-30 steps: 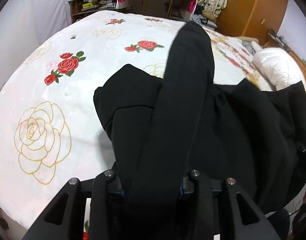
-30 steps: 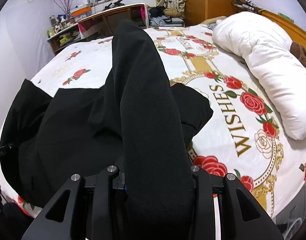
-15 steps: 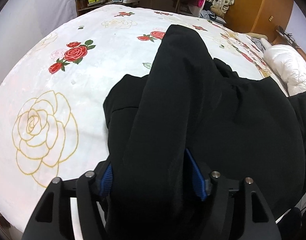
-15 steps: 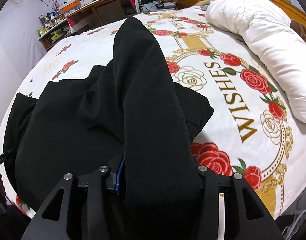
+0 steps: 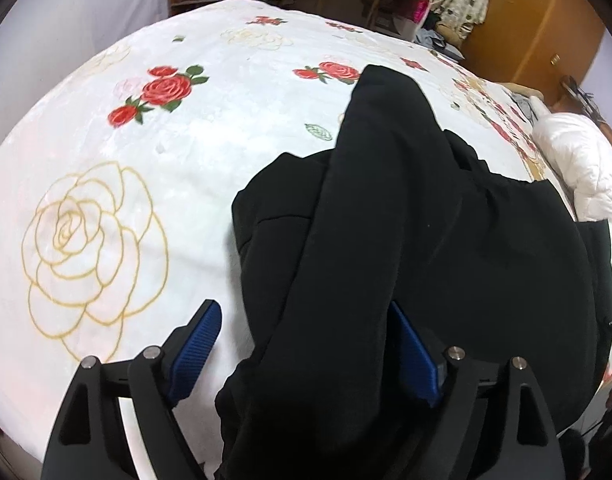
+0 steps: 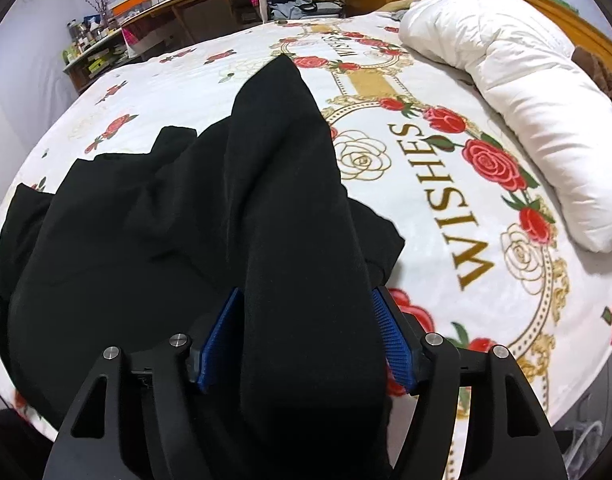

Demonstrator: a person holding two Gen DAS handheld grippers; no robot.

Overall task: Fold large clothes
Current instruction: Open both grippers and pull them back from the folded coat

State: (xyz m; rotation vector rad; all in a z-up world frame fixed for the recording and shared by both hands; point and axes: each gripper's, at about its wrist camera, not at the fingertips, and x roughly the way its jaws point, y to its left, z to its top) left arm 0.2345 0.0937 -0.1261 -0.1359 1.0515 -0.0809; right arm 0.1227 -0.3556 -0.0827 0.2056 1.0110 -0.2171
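A large black garment (image 5: 445, 248) lies bunched on the rose-print bedspread (image 5: 154, 168). A long black fold of it runs from between my left gripper's (image 5: 306, 316) blue pads forward across the pile. The left jaws stand wide open, and the cloth lies loose between them, nearer the right pad. In the right wrist view the same garment (image 6: 146, 240) fills the left half. A thick fold of it passes between the blue pads of my right gripper (image 6: 306, 304), whose jaws are open with gaps at the cloth.
A white duvet (image 6: 525, 92) lies along the right side of the bed. A wooden desk with shelves (image 6: 186, 12) stands past the bed's far edge, and a wooden wardrobe (image 5: 533, 20) at the back right. The bedspread (image 6: 445, 184) reads "WISHES".
Both grippers were shut on the black folds a second ago; both have opened, the left wider. The raised folds have sunk lower onto the garment pile.
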